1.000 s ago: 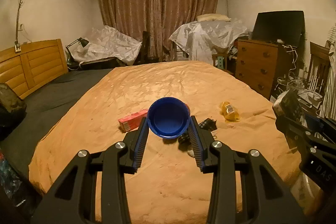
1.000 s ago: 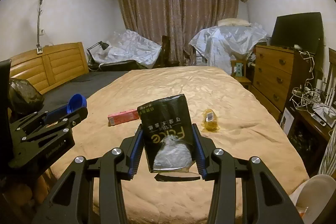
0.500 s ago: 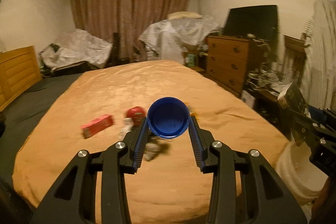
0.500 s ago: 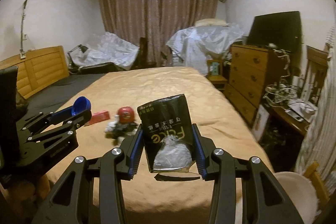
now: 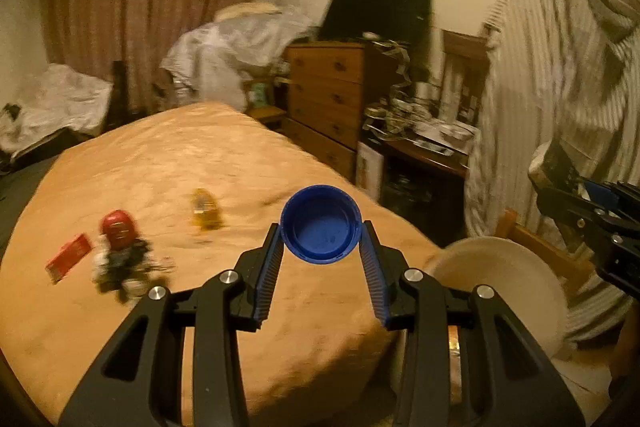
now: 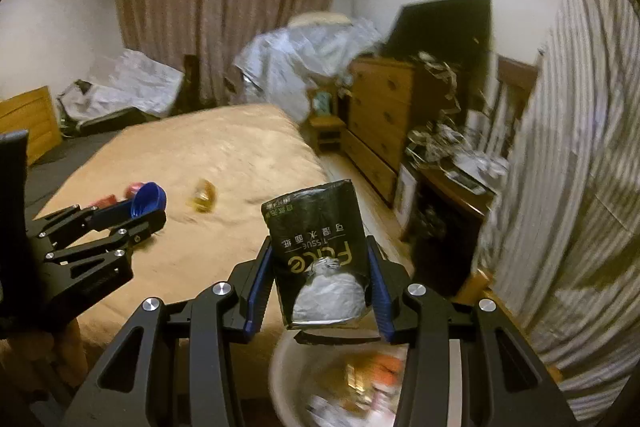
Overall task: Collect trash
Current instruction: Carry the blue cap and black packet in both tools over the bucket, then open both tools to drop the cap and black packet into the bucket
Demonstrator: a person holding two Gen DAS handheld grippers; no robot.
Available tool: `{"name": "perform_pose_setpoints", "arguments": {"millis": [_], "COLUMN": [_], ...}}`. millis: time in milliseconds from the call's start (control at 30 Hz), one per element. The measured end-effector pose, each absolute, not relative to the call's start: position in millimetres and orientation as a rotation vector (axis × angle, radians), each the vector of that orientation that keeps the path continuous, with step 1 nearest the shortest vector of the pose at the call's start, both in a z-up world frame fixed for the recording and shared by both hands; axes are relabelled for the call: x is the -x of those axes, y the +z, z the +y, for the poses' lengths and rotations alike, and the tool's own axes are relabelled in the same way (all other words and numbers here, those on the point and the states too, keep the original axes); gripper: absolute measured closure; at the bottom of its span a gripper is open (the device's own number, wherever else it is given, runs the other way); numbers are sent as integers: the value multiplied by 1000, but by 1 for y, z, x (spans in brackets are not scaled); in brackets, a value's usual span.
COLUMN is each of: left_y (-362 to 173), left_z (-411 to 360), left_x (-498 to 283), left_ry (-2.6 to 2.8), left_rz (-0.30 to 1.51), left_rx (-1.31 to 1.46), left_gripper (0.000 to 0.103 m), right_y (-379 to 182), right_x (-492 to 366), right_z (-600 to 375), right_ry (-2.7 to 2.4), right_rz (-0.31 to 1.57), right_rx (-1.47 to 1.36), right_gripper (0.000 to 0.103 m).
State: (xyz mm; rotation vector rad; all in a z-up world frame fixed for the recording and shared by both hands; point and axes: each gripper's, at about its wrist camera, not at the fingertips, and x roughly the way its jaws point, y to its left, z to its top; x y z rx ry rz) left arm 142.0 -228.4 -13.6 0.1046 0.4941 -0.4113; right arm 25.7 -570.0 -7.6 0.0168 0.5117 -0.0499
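My left gripper [image 5: 321, 239] is shut on a blue bottle cap [image 5: 321, 223], held over the bed's near right corner. My right gripper [image 6: 318, 259] is shut on a black tissue pack [image 6: 316, 239], which hangs just above a white bin [image 6: 288, 375] holding several pieces of trash. The same white bin [image 5: 500, 283] shows right of the left gripper, beside the bed. On the orange bedspread [image 5: 160, 163] lie a red can [image 5: 118, 227] with dark wrappers, a red box [image 5: 68, 257] and a yellow wrapper [image 5: 206, 213]. In the right wrist view the left gripper [image 6: 140, 207] with its blue cap [image 6: 148, 199] is at the left.
A wooden dresser [image 5: 328, 87] with a black screen [image 5: 380, 7] stands past the bed on the right. A cluttered low desk [image 5: 420, 143] and a striped hanging cloth [image 5: 552, 67] crowd the right side. Plastic-covered furniture [image 5: 236, 43] and curtains fill the back wall.
Both views have swung to the right, off the bed's middle toward its right corner. The white bin has come into view beneath the right gripper. Both grips are unchanged.
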Motion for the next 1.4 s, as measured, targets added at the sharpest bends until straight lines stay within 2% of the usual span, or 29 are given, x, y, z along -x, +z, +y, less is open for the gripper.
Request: {"name": "perform_pose_setpoints", "arguments": {"millis": [233,567,767,1167,1233,1300,1400], "left_y": [-30,-84,-98,-98,-98,-98,-98], "left_z": [-296,-355,-367,-371,-373,-372,-370], "left_x": [-140,-150,-150,-148,-150,-149,-150], "left_ry": [-554,-674,-694,-704,-703,-687,-680], "left_rz": [563,742,773,772,780,769,770], "left_rx": [-165,-258,-283,-288,-292,-293,-290], "left_gripper": [65,65,65,65,60,40,39], "right_y": [-44,-118,-134,-129,-129,-128,-127], "right_x": [-38,-74,-75,-75,-75,-74,-73], "right_z": [-663,-711,-703,-698,-697,-697,-697], "right_ry": [-102,-52,-48,-49,-46,-46,-49], "right_rz": [687,973,995,986,984,976,964], "right_rx": [-84,-200,-220,-231,-234,-238,-245], "right_gripper": [58,58,58,57,52,45,43]}}
